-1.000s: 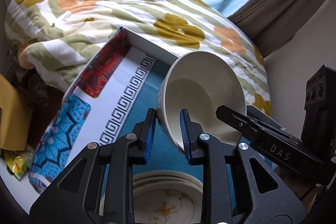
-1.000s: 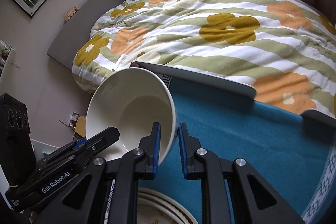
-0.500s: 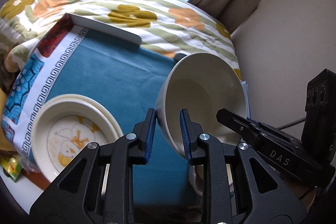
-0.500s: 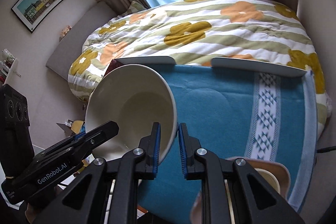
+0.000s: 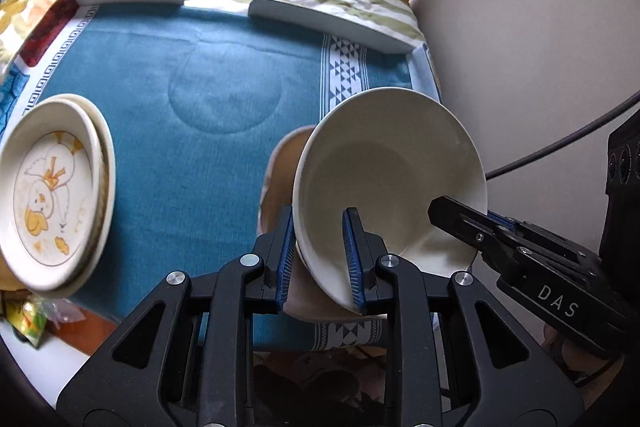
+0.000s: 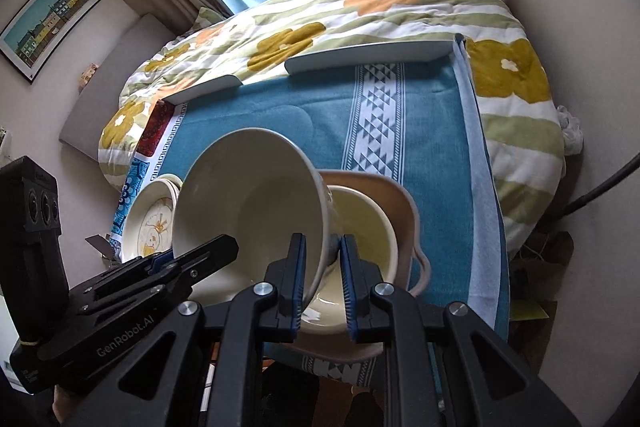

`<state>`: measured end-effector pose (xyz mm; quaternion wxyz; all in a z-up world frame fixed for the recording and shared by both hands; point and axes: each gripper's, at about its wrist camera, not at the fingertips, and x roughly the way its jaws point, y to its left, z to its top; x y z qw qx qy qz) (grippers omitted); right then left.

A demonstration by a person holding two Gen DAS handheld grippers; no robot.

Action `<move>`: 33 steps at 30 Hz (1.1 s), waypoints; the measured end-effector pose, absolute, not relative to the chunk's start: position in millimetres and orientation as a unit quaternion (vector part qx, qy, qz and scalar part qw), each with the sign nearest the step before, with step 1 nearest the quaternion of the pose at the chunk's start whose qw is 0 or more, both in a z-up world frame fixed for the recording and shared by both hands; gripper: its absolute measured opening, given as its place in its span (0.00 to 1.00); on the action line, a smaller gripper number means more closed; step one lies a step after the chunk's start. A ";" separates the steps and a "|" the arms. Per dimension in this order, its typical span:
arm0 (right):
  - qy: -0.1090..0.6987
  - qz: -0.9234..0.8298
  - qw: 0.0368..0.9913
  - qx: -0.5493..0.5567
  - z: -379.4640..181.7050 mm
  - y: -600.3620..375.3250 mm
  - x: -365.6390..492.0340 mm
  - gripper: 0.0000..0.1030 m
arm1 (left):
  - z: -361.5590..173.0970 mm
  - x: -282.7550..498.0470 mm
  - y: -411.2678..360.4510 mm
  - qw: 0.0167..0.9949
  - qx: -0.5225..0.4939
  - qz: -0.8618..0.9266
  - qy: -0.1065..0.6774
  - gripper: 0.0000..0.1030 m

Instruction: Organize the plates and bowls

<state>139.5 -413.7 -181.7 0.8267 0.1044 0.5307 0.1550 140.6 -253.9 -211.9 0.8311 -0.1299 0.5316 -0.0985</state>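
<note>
I am holding the plain cream ceramic bowl [image 5: 384,179] tilted in the air with both tools at once: the left gripper [image 5: 320,251] is pinching its near rim, one jaw inside and one outside, and the right gripper [image 6: 320,271] is pinching the opposite rim the same way. It is hanging just above the pale yellow glossy bowl [image 6: 360,227] that is nesting in the beige squarish dish [image 6: 404,199] on the teal cloth-covered surface [image 5: 180,131].

I am judging the main risk to be uneven release: if one pair of jaws is letting go first, the smooth glazed wall may be slipping and knocking the bowl beneath. Lowering it this tilted may also be chipping rim on rim. The stack of cream plates with a duck picture [image 5: 52,187] is sitting well apart.
</note>
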 end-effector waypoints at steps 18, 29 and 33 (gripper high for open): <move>0.549 0.129 0.819 0.105 -209.2 -425.0 131.7 0.15 | -225.5 149.2 -292.1 0.828 0.012 -0.089 0.553 0.20; 0.554 0.102 0.820 0.097 -213.3 -420.9 128.0 0.15 | -229.7 148.1 -292.5 0.828 0.044 -0.101 0.550 0.20; 0.554 0.094 0.822 0.094 -212.4 -418.9 127.5 0.15 | -231.8 149.6 -291.4 0.825 0.048 -0.105 0.553 0.20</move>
